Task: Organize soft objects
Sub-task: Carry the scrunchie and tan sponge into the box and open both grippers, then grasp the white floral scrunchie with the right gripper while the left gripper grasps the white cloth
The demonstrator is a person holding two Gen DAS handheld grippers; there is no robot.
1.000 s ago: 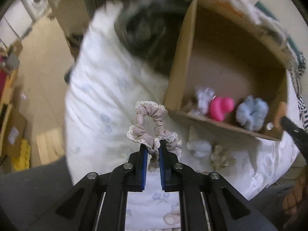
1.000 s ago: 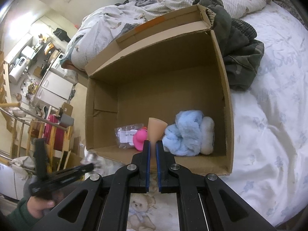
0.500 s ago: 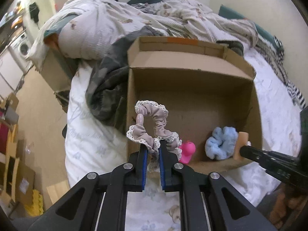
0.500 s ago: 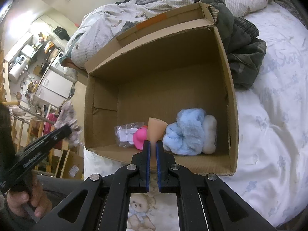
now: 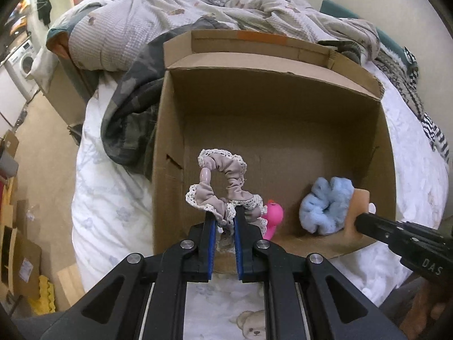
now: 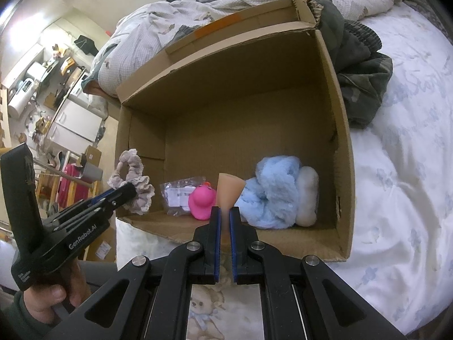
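1. Left gripper [image 5: 223,221], fingers clenched on the beige lace-trimmed scrunchie [image 5: 220,187]. The loop stands up above the fingertips, centre of the left wrist frame.
2. Change over the last second: the left wrist view went from looking at the cardboard box [image 5: 175,130] side-on across the bed [image 5: 113,198], with small soft items loose on the sheet outside it, to facing the open box squarely. The scrunchie now sits in front of the box's lower left interior, just over the near wall.
3. Right wrist view confirms: the left gripper [image 6: 127,195] with its scrunchie [image 6: 130,181] has entered at lower left of the frame, by the box's left wall [image 6: 124,153]. Half a second ago it was further out to the left.
4. Right gripper [image 6: 225,221] unchanged: fingers clamped on a peach-coloured soft piece [image 6: 229,189], held over the box's near edge, lower centre of frame.
5. Already in the box: pink duck toy [image 6: 201,201], clear packet [image 6: 178,195], blue fluffy scrunchie [image 6: 271,189], a pale fluffy item [image 6: 308,195] beside it.
6. Reading: transport of the beige scrunchie looks nearly done; release into the box is the likely next step. Both held items not yet dropped.
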